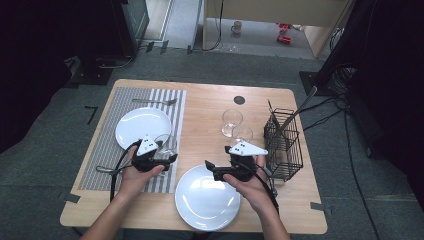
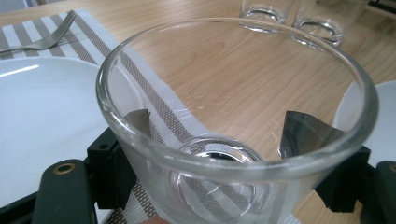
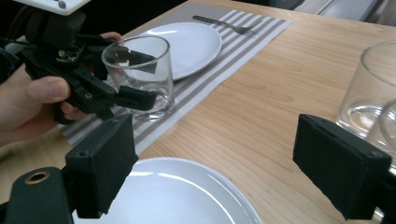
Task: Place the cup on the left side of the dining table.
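One glass [image 3: 140,74] being pinched across its wall by the left gripper [image 1: 167,156], base resting on the striped placemat [image 1: 107,145] beside the plate [image 1: 142,127], likely for a setting. Right gripper [image 1: 212,169] hovering with jaws spread, empty, over the near plate [image 1: 207,197].

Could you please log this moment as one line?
left claw: shut on clear drinking glass, over striped placemat | right claw: open, empty, above near white round plate
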The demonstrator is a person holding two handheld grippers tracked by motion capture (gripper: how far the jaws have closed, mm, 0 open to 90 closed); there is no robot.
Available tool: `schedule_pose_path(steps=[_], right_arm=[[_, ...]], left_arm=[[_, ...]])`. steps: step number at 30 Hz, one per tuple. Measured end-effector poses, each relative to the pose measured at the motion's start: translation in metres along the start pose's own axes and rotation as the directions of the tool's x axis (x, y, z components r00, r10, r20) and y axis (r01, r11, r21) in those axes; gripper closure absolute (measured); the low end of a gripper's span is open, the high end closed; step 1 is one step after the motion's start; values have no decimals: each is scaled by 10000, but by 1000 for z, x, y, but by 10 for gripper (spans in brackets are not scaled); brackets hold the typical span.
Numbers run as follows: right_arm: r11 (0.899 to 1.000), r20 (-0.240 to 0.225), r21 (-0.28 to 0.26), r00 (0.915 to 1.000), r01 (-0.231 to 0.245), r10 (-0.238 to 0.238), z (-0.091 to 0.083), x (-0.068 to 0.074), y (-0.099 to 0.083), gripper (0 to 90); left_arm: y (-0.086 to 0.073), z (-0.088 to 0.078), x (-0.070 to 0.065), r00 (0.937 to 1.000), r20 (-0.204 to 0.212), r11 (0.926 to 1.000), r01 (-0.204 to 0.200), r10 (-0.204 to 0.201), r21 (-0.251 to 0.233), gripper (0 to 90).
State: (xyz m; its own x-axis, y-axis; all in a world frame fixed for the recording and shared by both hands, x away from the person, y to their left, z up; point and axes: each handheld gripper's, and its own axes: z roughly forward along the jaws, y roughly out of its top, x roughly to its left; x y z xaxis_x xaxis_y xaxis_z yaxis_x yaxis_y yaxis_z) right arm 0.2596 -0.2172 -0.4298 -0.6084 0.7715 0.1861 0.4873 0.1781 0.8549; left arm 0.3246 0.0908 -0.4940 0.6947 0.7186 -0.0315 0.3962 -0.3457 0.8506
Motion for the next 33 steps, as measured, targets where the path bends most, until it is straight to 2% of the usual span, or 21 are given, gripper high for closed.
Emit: schedule_pose_path(steps=[7,16,26,30,31,33], right_arm=[[9998,508,182,9987,52,-61,-5,-6,-14,131],[9992,822,359,9965,-173,143,-14,-17,-34,131],[9972,1097,631,9934,-404,334,-22,-28,-58,131],[9960,1184,754,9922,-469,378,-26,-32,-68,131],[9958,1197,782,9921,-474,378,-27,-33,-70,131],[9951,1226,828,9915,-536,432,-29,-35,-76,131]], left_arm=[[-4,3,6,9997,-205,9995,164,-159,264,220],[-6,6,11,9987,-375,9985,361,-345,418,220],[-7,6,10,9983,-534,9985,274,-248,479,219],[-7,6,9,9984,-547,9980,147,-114,619,217],[-7,4,8,9985,-556,9981,3,31,622,215],[-8,2,9,9989,-431,9987,197,-176,480,202]])
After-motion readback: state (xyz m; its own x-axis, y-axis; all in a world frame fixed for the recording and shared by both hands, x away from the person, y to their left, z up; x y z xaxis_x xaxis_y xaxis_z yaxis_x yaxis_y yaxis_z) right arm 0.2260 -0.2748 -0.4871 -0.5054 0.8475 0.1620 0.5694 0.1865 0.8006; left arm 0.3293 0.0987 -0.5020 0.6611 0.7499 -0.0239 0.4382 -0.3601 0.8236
